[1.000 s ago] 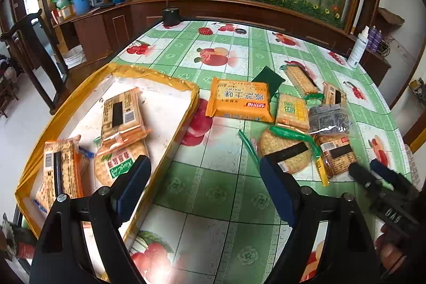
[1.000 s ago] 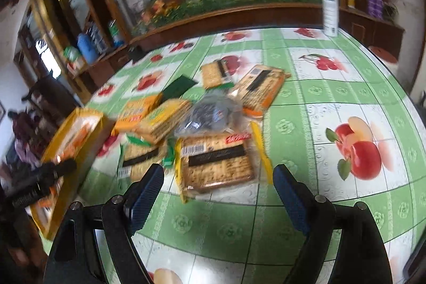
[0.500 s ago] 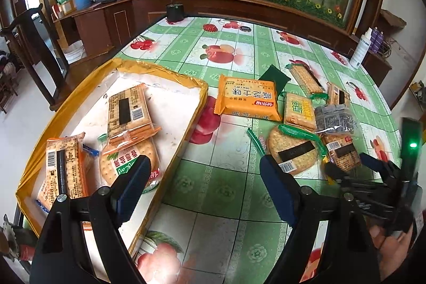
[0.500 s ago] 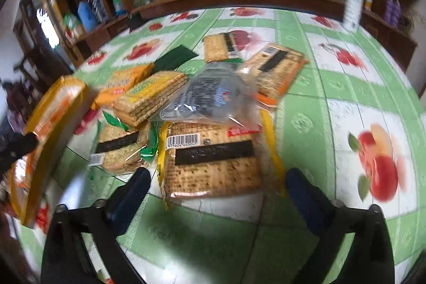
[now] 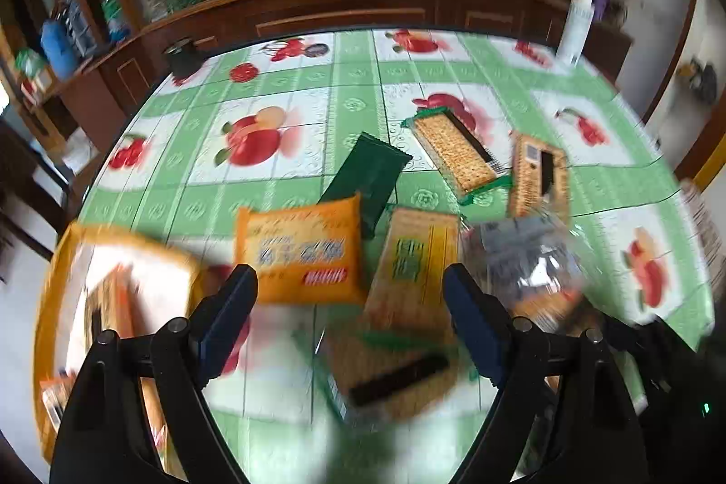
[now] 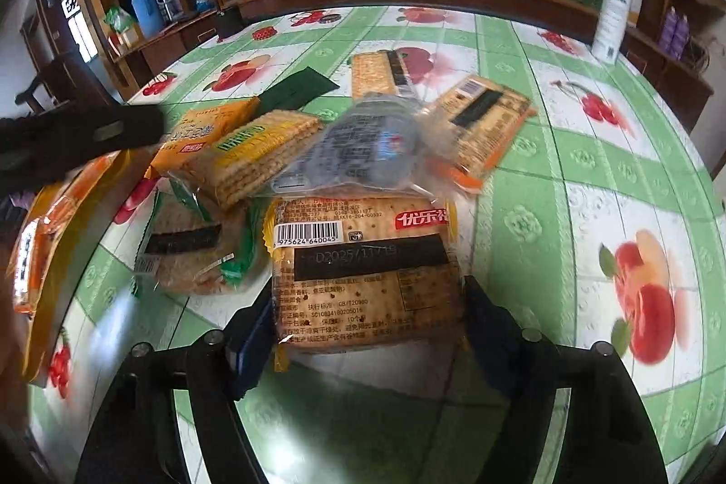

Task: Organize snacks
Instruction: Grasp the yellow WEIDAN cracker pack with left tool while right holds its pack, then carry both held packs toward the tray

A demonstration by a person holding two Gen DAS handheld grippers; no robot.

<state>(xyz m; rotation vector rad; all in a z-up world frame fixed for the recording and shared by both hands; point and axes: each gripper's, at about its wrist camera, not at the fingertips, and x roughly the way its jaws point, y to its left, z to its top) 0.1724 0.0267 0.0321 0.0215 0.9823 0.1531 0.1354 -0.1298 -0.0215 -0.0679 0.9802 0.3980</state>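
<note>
Several snack packs lie in a heap on the green fruit-print tablecloth (image 6: 522, 221). My right gripper (image 6: 367, 311) is open, its jaws on either side of a square cracker pack with a barcode (image 6: 363, 271); contact is unclear. A round cracker pack (image 6: 190, 252), a yellow-green cracker pack (image 6: 258, 153) and a clear grey bag (image 6: 358, 148) lie beyond it. My left gripper (image 5: 349, 316) is open and empty above the heap, over the orange pack (image 5: 299, 252) and the round cracker pack (image 5: 385, 375). The yellow tray (image 5: 59, 280) with packs in it is at the left.
A dark green pack (image 5: 367, 175) and two more cracker packs (image 5: 453, 153) lie farther back. A white bottle (image 6: 612, 17) stands at the table's far right edge. A wooden cabinet with a glass front runs behind the table. The left gripper's body shows at the left of the right wrist view (image 6: 81, 134).
My right gripper has moved forward and down until its jaws flank the barcode cracker pack. My left gripper has swung right from the tray to over the heap; its view is blurred.
</note>
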